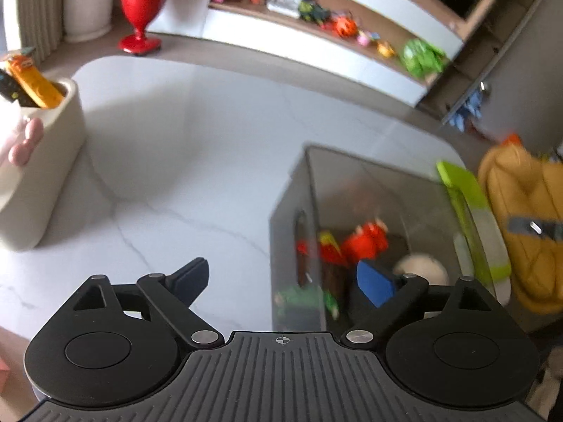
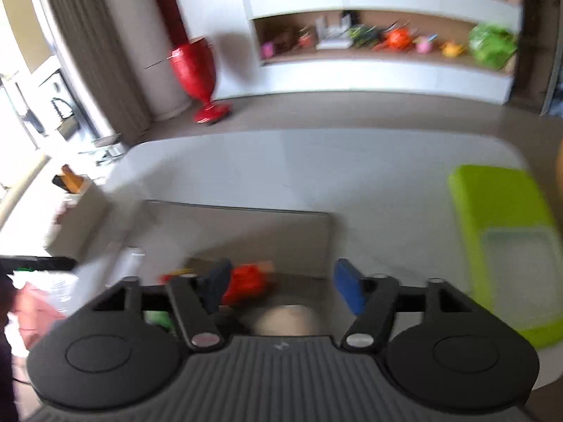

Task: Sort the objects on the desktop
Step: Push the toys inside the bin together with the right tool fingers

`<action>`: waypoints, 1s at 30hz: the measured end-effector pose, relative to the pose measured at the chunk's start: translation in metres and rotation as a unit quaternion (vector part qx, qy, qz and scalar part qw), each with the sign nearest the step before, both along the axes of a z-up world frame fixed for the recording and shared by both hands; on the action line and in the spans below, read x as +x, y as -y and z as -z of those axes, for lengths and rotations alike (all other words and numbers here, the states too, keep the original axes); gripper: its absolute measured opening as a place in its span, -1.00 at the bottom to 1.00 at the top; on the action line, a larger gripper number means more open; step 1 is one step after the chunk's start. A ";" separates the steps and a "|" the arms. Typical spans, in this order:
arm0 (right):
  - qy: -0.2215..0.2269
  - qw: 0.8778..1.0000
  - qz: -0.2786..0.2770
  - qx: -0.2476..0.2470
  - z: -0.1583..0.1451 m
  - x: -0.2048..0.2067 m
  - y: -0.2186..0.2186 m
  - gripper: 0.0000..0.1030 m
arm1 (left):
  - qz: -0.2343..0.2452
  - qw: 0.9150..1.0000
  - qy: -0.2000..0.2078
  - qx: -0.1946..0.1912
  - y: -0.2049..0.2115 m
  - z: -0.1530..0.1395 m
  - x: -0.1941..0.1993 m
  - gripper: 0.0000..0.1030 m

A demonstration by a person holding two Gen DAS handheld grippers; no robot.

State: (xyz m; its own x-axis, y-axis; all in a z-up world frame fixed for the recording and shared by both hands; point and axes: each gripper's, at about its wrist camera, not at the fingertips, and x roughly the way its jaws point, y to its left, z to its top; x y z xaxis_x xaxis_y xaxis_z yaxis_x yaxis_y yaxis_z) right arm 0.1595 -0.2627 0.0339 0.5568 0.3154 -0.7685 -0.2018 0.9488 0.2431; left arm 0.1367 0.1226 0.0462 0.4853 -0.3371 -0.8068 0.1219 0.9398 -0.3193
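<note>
A grey open bin (image 1: 309,161) stands on the white marble table (image 1: 183,133); inside lie a red toy (image 1: 366,242), a green toy (image 1: 299,299) and a pale round thing (image 1: 422,267). My left gripper (image 1: 285,281) is open and empty, above the bin's left wall. In the right wrist view the bin (image 2: 246,218) is below my right gripper (image 2: 281,288), which is open and empty over the red toy (image 2: 246,281). A beige holder (image 1: 49,147) at far left holds a yellow toy (image 1: 33,81).
A lime green container (image 2: 503,225) lies on the table to the right of the bin. A yellow bag (image 1: 527,218) sits beyond the table's right edge. A red vase (image 1: 144,3) and toy shelves (image 1: 316,17) stand behind. Both views are motion-blurred.
</note>
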 end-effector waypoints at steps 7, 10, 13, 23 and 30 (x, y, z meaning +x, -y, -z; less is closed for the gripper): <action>-0.202 0.977 -0.066 0.017 0.078 0.077 -0.107 0.41 | 0.087 0.994 -0.037 0.054 0.024 0.003 -0.036 0.88; -0.243 0.968 -0.067 0.006 0.113 0.105 -0.135 0.40 | 0.104 0.990 -0.058 0.072 0.030 0.011 -0.049 0.90; -0.252 0.965 -0.070 -0.022 0.140 0.119 -0.152 0.40 | 0.127 0.985 -0.085 0.078 0.043 0.031 -0.051 0.90; -0.269 0.954 -0.130 0.002 0.168 0.122 -0.167 -0.02 | 0.133 0.980 -0.146 0.026 0.045 0.069 -0.043 0.90; -0.248 0.957 -0.148 -0.026 0.154 0.113 -0.157 0.19 | 0.133 0.980 -0.142 0.051 0.055 0.071 -0.042 0.90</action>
State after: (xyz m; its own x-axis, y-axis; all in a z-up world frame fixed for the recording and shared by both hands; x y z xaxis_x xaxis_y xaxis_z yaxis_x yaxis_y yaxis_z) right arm 0.2724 -0.1055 -0.1206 0.0111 0.3569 -0.9341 -0.3360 0.8811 0.3327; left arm 0.0945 0.0676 -0.0252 0.1427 -0.3319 -0.9325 0.2865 0.9156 -0.2821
